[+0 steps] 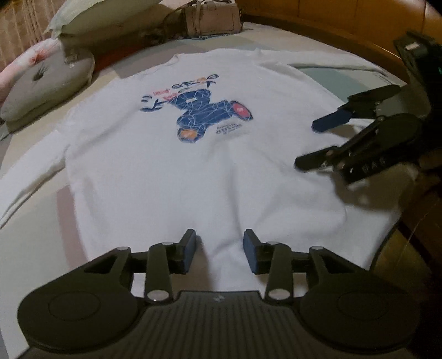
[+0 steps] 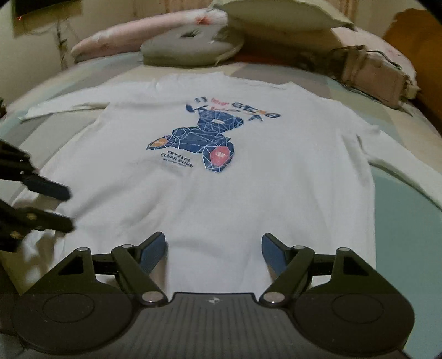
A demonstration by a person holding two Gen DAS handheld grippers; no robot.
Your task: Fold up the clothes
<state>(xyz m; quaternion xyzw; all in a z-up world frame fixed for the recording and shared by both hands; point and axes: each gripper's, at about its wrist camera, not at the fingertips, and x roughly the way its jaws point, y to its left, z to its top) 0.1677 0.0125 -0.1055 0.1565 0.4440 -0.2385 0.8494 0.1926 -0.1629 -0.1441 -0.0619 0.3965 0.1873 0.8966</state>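
A white long-sleeved shirt with a blue bear print lies flat and face up on the bed, its sleeves spread to both sides. My left gripper hovers open over the hem, with only flat fabric under the gap between its blue pads. My right gripper is open wider over the hem further along. Each gripper shows in the other's view: the right gripper at the right edge, the left gripper at the left edge. Neither holds anything.
Beyond the collar lie a grey cushion, a pale pillow, a pink pillow and a beige handbag. A wooden bed frame curves around the far right side.
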